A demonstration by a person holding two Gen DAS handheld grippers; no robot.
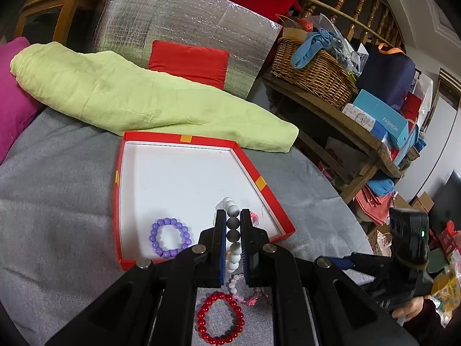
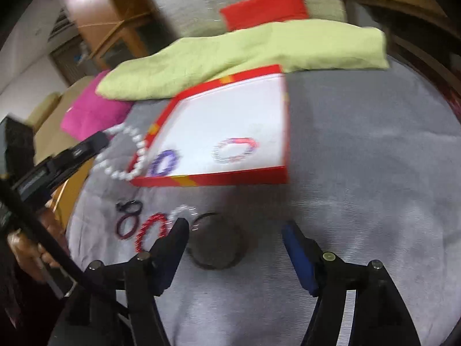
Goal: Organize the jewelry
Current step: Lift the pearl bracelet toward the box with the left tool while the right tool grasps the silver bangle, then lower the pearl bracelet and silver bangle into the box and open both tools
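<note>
My left gripper (image 1: 232,216) is shut on a necklace of white, grey and black beads (image 1: 233,227), which hangs over the near edge of the red box (image 1: 260,183). Inside the box, on its white floor, lie a purple bracelet (image 1: 170,238) and a pink-and-purple bracelet (image 2: 234,150). My right gripper (image 2: 234,227) stands open above the grey cloth. A dark ring (image 2: 216,240) lies on the cloth between its fingers, untouched. A red bracelet (image 1: 220,318), a pale pink bracelet (image 1: 245,291) and a dark red bracelet (image 2: 126,225) rest on the cloth in front of the box.
A folded light-green cloth (image 1: 144,98) lies behind the box, with a magenta cushion (image 1: 14,92) to the left of it. A wooden shelf holds a wicker basket (image 1: 314,72) and boxes at the right. The right wrist view is motion-blurred.
</note>
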